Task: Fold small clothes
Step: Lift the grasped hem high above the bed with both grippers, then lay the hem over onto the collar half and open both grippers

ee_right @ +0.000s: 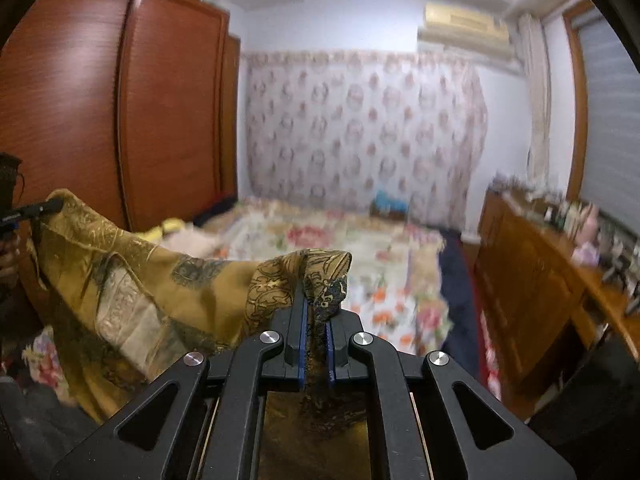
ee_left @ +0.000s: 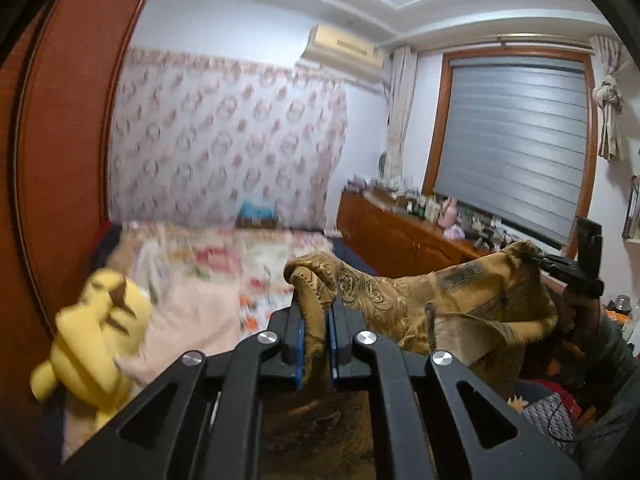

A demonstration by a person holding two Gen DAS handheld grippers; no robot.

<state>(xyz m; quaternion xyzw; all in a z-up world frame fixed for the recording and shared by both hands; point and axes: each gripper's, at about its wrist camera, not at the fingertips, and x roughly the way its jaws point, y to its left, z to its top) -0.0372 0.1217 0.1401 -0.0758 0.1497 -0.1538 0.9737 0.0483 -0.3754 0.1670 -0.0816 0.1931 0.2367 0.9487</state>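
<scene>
A golden-brown patterned cloth point(ee_left: 460, 296) hangs in the air, stretched between my two grippers above the bed. My left gripper point(ee_left: 316, 304) is shut on one corner of it, with fabric bunched over the fingertips. My right gripper point(ee_right: 316, 300) is shut on the other corner. The cloth point(ee_right: 132, 280) sags between them. In the left wrist view the right gripper point(ee_left: 560, 264) shows at the far right, pinching the cloth. In the right wrist view the left gripper point(ee_right: 40, 208) shows at the far left edge.
A bed with a floral cover point(ee_right: 380, 264) lies ahead, with a yellow plush toy point(ee_left: 96, 328) at its left. A red-brown wardrobe point(ee_right: 120, 100) stands on the left. A wooden dresser point(ee_right: 540, 280) with small items runs along the right under a window with blinds point(ee_left: 516, 140).
</scene>
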